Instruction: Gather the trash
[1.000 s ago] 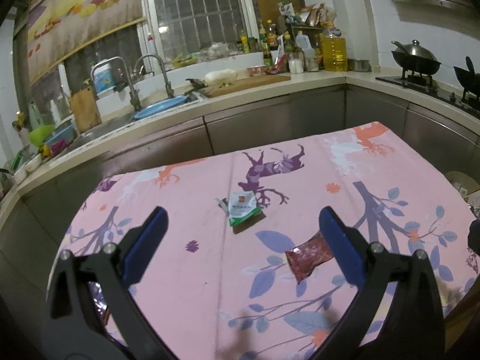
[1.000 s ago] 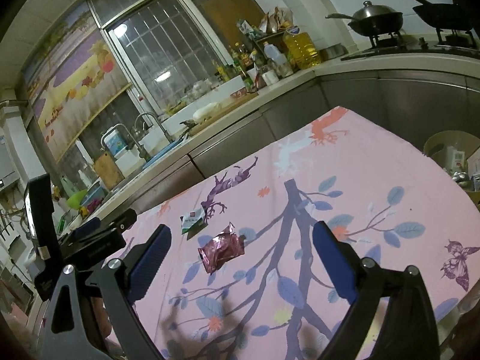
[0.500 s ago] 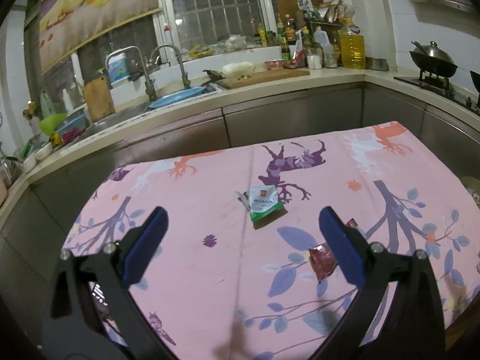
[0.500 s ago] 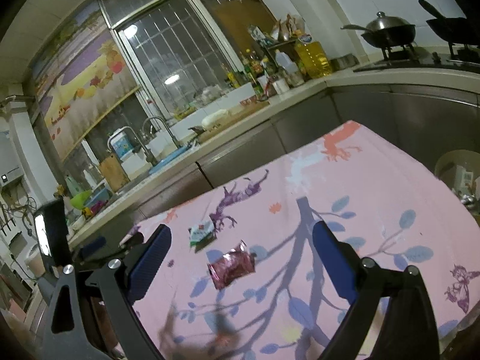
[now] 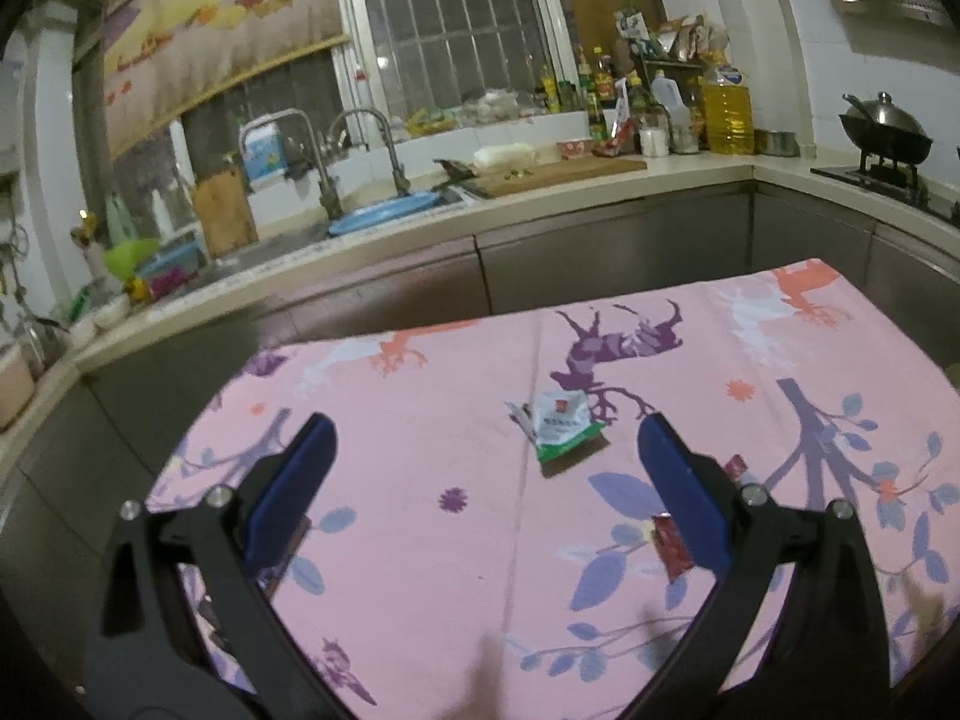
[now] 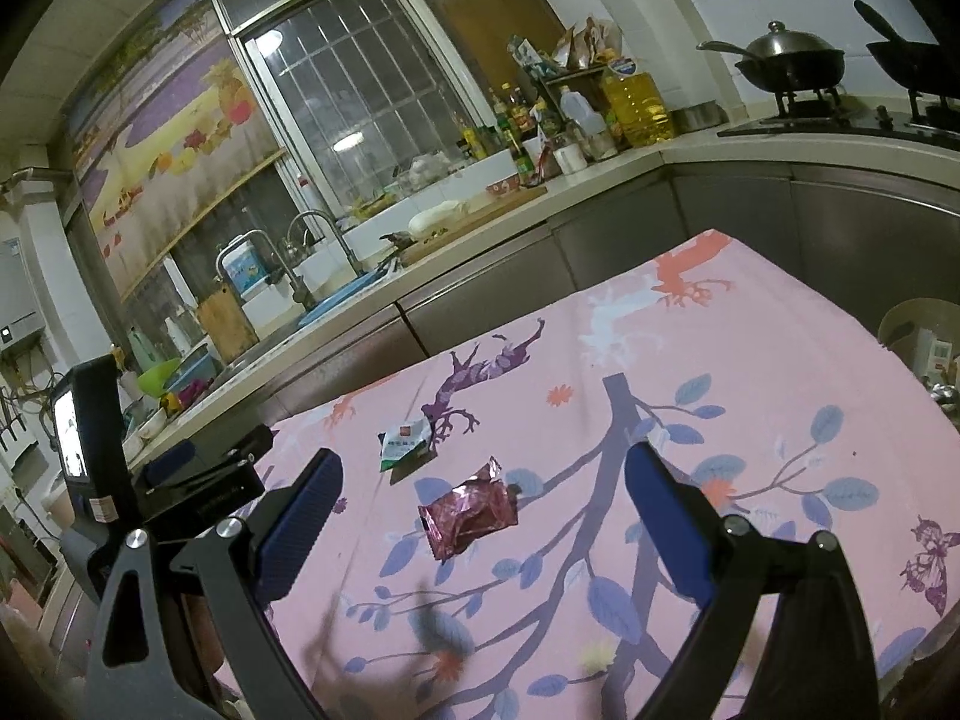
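A white-and-green wrapper [image 5: 561,427] lies flat on the pink flowered tablecloth [image 5: 420,540], ahead of my open, empty left gripper [image 5: 486,480]. A crumpled red foil wrapper [image 5: 671,546] lies partly behind that gripper's right finger. In the right wrist view the red foil wrapper [image 6: 469,516] lies between the fingers of my open, empty right gripper [image 6: 483,510], a little beyond them, with the white-and-green wrapper [image 6: 407,438] farther back. The left gripper's body [image 6: 198,474] shows at the left.
A kitchen counter with a sink [image 5: 384,219], a cutting board [image 5: 558,174], bottles and an oil jug [image 5: 727,114] runs behind the table. A wok on the stove [image 6: 792,60] stands at the right. A round bin [image 6: 924,330] sits beyond the table's right edge.
Both grippers have risen and pulled back from the table, so the wrappers look smaller and farther off. Both stay open. The wrappers have not moved.
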A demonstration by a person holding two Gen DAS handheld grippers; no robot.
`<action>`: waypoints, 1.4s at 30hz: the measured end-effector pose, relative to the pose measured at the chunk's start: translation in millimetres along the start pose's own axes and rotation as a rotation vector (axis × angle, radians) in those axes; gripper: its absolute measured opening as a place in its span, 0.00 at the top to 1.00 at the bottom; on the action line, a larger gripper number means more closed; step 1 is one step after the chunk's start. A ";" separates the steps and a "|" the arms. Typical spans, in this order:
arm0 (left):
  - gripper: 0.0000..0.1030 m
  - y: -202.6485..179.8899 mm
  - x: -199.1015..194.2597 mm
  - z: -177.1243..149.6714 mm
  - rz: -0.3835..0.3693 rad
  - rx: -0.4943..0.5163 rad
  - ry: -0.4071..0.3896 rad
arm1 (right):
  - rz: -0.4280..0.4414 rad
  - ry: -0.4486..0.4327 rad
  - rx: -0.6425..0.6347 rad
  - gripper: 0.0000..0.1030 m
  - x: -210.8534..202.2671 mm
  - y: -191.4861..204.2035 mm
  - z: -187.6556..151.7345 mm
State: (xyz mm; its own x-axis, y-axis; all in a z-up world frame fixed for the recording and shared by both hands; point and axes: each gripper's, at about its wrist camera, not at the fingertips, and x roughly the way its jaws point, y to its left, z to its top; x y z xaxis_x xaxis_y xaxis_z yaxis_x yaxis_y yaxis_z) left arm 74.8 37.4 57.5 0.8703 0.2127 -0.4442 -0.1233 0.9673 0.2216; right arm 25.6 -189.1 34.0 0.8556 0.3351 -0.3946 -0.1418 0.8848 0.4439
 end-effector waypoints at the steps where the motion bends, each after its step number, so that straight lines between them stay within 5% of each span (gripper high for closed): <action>1: 0.06 -1.0 -0.6 -0.7 0.011 0.014 -0.012 | 0.001 0.000 -0.003 0.11 -0.2 0.6 -0.2; 7: 0.06 -8.7 -8.1 -3.1 0.072 0.084 -0.093 | 0.002 -0.003 -0.012 0.11 -0.4 3.6 -0.6; 11: 0.06 -5.1 -9.8 -0.4 0.014 0.052 -0.064 | 0.003 -0.003 -0.012 0.11 -0.5 4.0 -0.6; 42: 0.06 -4.8 -3.3 0.9 -0.051 0.041 -0.025 | 0.014 -0.018 0.001 0.11 -3.2 2.2 2.3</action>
State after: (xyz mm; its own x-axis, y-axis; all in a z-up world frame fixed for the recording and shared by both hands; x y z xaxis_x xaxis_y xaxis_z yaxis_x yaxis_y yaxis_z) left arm 72.9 31.9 58.7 0.8865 0.1596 -0.4342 -0.0594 0.9701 0.2353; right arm 23.7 -189.0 38.1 0.8624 0.3414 -0.3738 -0.1531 0.8797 0.4502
